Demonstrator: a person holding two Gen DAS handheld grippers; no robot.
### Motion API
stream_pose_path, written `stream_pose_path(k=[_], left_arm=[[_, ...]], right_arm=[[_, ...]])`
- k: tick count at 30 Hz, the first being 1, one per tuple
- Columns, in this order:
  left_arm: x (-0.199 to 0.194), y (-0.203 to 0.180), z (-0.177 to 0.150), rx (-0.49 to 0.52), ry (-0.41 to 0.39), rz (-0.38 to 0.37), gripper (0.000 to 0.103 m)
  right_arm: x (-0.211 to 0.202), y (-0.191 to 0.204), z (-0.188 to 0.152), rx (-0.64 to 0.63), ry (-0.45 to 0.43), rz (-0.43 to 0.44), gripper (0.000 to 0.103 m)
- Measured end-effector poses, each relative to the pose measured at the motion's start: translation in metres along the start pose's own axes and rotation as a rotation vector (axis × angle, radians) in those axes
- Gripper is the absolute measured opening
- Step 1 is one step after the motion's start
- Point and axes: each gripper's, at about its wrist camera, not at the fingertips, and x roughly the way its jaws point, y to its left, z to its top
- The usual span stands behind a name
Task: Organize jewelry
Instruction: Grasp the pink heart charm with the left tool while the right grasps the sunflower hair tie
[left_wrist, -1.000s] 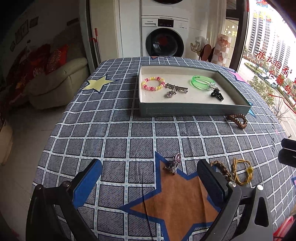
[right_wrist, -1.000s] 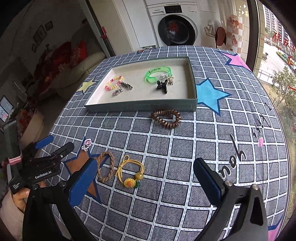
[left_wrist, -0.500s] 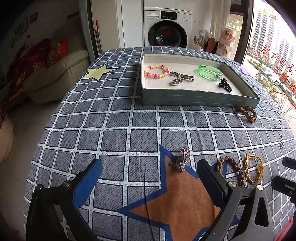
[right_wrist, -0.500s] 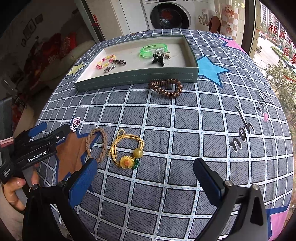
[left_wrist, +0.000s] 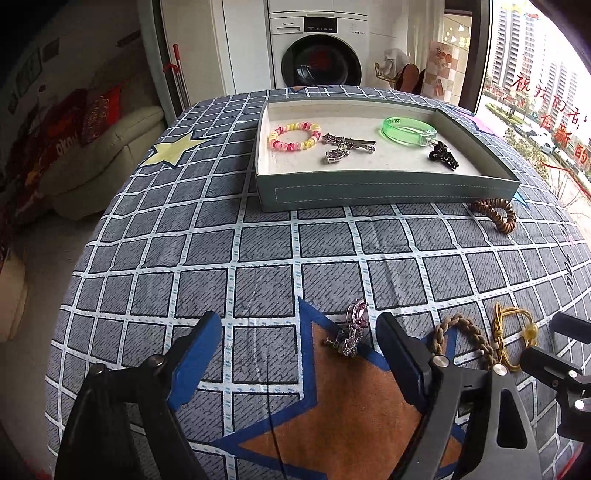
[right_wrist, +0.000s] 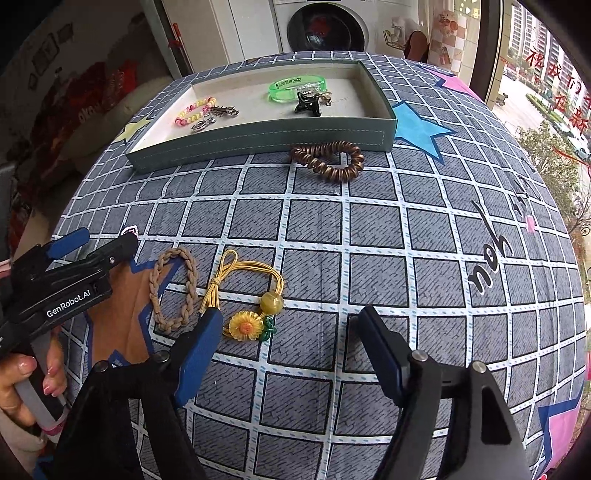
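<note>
Left gripper (left_wrist: 299, 343) low over the tablecloth (left_wrist: 258, 251), jaws spread wide, nothing held. Pink rhinestone clip (left_wrist: 352, 328) lies between the blue pads on the edge of the brown star patch, close to the right-side pad; contact cannot be told.

Right gripper (right_wrist: 291, 332) also spread apart, empty. Its left pad tip sits just beside the knot of the yellow cord hair tie (right_wrist: 247, 291), whose sunflower charm and amber bead lie between the fingers, nearer the left one. Braided tan loop (right_wrist: 173, 288) lies just left of the yellow tie, partly on the brown star. In the right wrist view the left gripper's body shows at the left edge, with the person's hand (right_wrist: 22, 384) wrapped around its grip.

Mid-table: brown spiral hair tie (right_wrist: 328, 160) on the cloth, just in front of the tray's front wall, toward its right end.

Far: shallow grey-green tray (left_wrist: 369, 192) with pale lining, single open compartment. Contents, left to right: pink-and-yellow beaded bracelet (left_wrist: 293, 136); silver hair clip (left_wrist: 349, 141) with a small silver charm (left_wrist: 335, 155) just in front of it; translucent green bangle (left_wrist: 408, 131); black claw clip (left_wrist: 443, 155) near the bangle's right end.

Beyond the table: washing machine (left_wrist: 319, 55), cream sofa (left_wrist: 99, 155) at left.
</note>
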Motion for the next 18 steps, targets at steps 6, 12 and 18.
stream_pose_path(k=[6, 12, 18], left_arm=[[0.000, -0.005, -0.003, 0.023, -0.010, 0.004, 0.089], [-0.003, -0.011, -0.003, 0.043, -0.014, -0.026, 0.066], [-0.006, -0.020, -0.004, 0.079, -0.018, -0.074, 0.027]], right_arm=[[0.001, 0.012, -0.004, -0.078, -0.021, -0.062, 0.061], [-0.002, 0.017, -0.006, -0.106, -0.027, -0.044, 0.044], [-0.002, 0.020, -0.007, -0.115, -0.027, -0.024, 0.027]])
